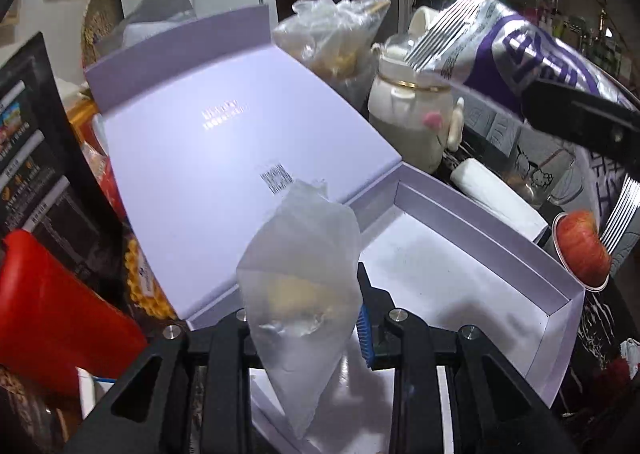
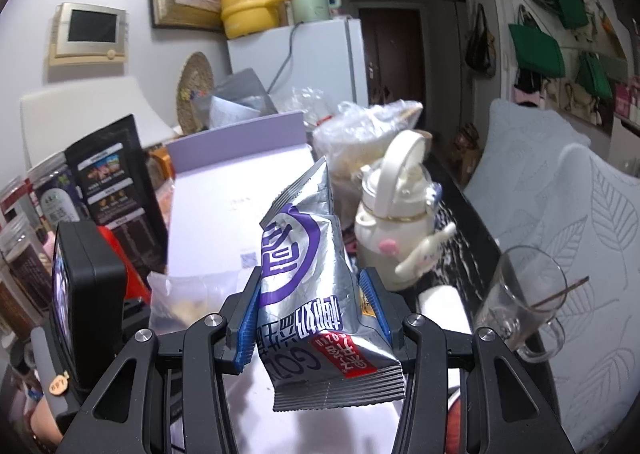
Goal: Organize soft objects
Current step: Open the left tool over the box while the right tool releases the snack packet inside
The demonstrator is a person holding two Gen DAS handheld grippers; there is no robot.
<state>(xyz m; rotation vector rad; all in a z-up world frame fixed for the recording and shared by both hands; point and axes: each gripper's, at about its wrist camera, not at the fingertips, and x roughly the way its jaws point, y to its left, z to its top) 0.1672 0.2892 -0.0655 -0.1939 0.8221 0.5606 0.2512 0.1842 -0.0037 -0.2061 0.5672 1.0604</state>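
Two soft packets are held above an open lilac gift box. The left tool is clamped tight on a cloudy, crinkled plastic pouch with something pale yellow inside; the pouch tapers to a point at both ends and hangs over the near left corner of the box. The right tool pinches a puffy foil snack bag, silver with purple lettering and ribbed crimped seams, between its blue ridged pads; in the left wrist view that bag hovers at the far right, above the box's far wall.

The box is stiff card with a smooth white floor and low straight walls. Its flat lid stands open and tilted back on the left, with a small printed code near its hinge edge. The floor of the box is bare.

The bench around the box is crowded. A glossy white ceramic teapot stands just beyond the far wall, with a lumpy clear bag behind it. A white roll lies along the far rim, and a red apple in a cup sits just outside the right corner. A clear glass mug stands further right. A red packet and a black box press in on the left.
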